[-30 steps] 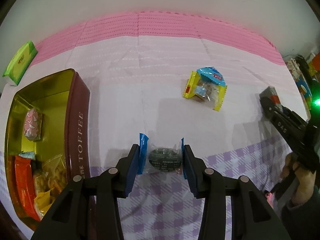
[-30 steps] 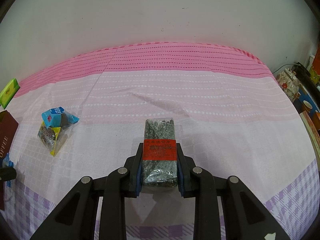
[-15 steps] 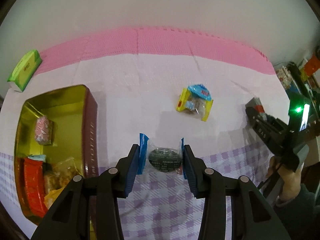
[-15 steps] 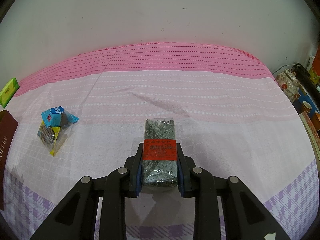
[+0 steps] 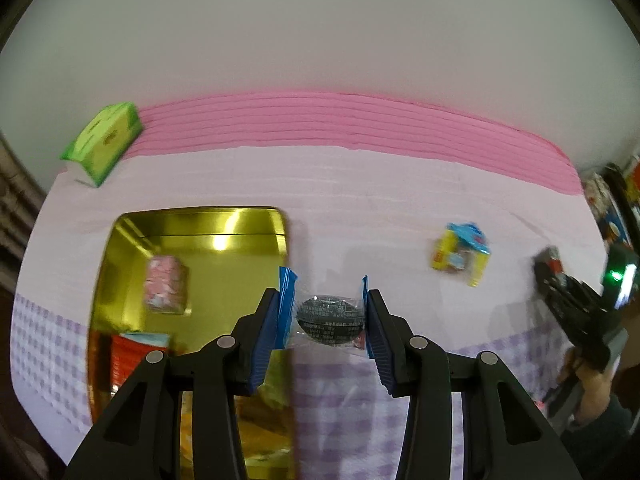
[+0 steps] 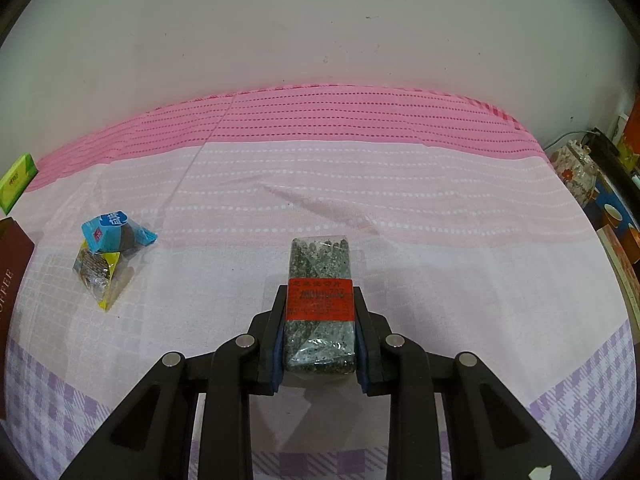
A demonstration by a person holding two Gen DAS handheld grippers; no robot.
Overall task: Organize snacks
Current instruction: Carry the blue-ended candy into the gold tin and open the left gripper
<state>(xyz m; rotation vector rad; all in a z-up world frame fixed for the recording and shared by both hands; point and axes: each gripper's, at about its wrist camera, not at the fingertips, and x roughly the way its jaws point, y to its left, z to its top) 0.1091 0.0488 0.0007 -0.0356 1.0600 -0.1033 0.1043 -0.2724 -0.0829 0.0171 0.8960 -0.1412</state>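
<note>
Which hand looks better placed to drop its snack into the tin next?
Left. The left gripper, shut on the blue-ended candy, hangs by the gold tin. The right gripper holds the sesame bar low over the cloth, farther away.

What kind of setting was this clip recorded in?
Most likely a home room, not a lab: a table under a pink and lilac checked tablecloth against a plain wall, a floral teapot at the side, and a gold toffee tin for wrapped snacks.
</note>
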